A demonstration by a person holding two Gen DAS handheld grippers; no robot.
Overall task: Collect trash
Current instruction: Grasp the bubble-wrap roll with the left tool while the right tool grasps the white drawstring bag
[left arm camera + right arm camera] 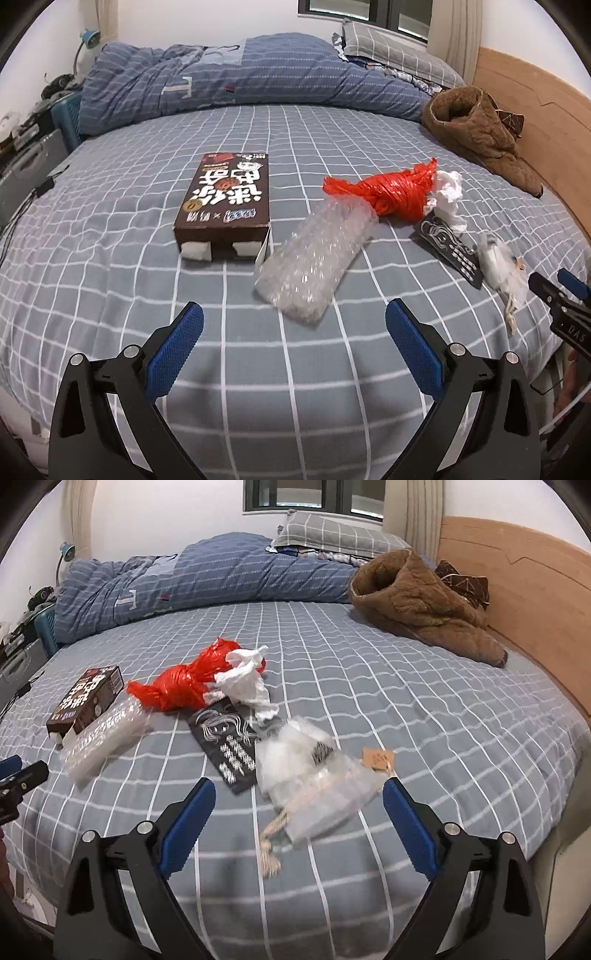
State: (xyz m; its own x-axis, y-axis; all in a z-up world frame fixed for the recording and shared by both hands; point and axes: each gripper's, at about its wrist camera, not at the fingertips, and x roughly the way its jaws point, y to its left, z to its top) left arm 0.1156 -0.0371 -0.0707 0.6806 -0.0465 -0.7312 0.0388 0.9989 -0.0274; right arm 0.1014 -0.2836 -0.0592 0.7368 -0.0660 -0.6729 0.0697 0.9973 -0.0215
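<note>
Trash lies on a grey checked bedsheet (110, 258). A brown box (225, 199) with white lettering lies left of a clear bubble-wrap roll (314, 254). Behind the roll sit a knotted red plastic bag (391, 192) and crumpled white paper (448, 192), with a black printed card (452, 247) nearer. My left gripper (293, 317) stands open just short of the bubble wrap. My right gripper (299, 794) is open, its blue fingers either side of a clear plastic pouch (314, 775) with a rope cord (273, 838); the pads do not touch it. The red bag (177, 686) lies beyond.
A rolled blue quilt (240, 77) and grey pillow (391, 48) lie at the far side of the bed. A brown fleece garment (417, 602) lies by the wooden headboard (517, 576). A small brown tag (376, 757) lies right of the pouch. Cluttered items stand at the left bedside.
</note>
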